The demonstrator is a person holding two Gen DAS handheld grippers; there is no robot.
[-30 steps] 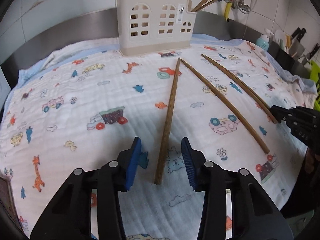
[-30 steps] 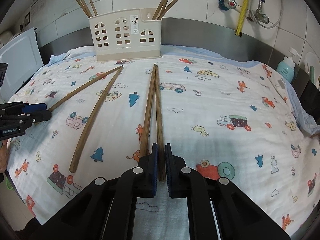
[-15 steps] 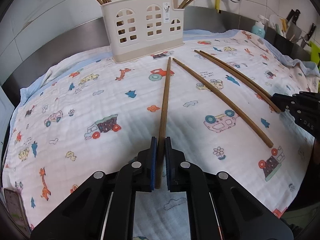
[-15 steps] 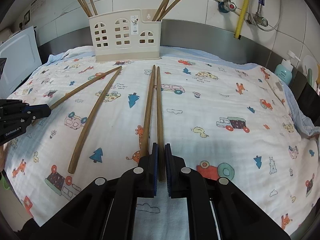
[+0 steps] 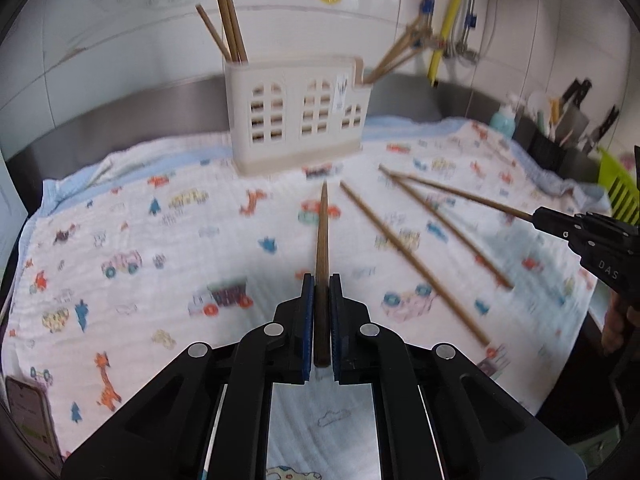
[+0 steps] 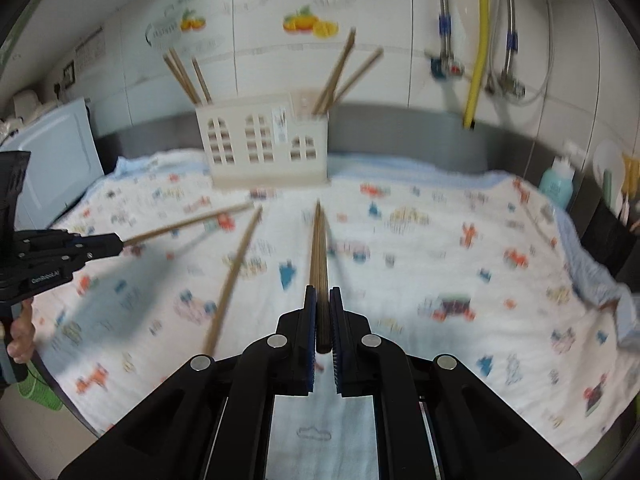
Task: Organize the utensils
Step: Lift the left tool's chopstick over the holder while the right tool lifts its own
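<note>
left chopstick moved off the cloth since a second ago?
Yes. The left gripper is shut on the chopstick and has lifted it: its tip now sits nearer the holder, above the cloth.

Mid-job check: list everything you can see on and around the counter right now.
holder: one, cream, back of the cloth by the wall
stored chopsticks: three at the holder's left end, a few at its right end, brown
loose chopsticks: two, brown, lying on the cloth
held chopsticks: two, brown, one in each gripper
cloth: one, white with cartoon prints, covering the counter
soap bottle: one, teal, far right
hose: one, yellow, on the tiled wall
phone: one, near-left edge of the cloth
left gripper: black, blue pads, shut on a chopstick
right gripper: black, blue pads, shut on a chopstick
</note>
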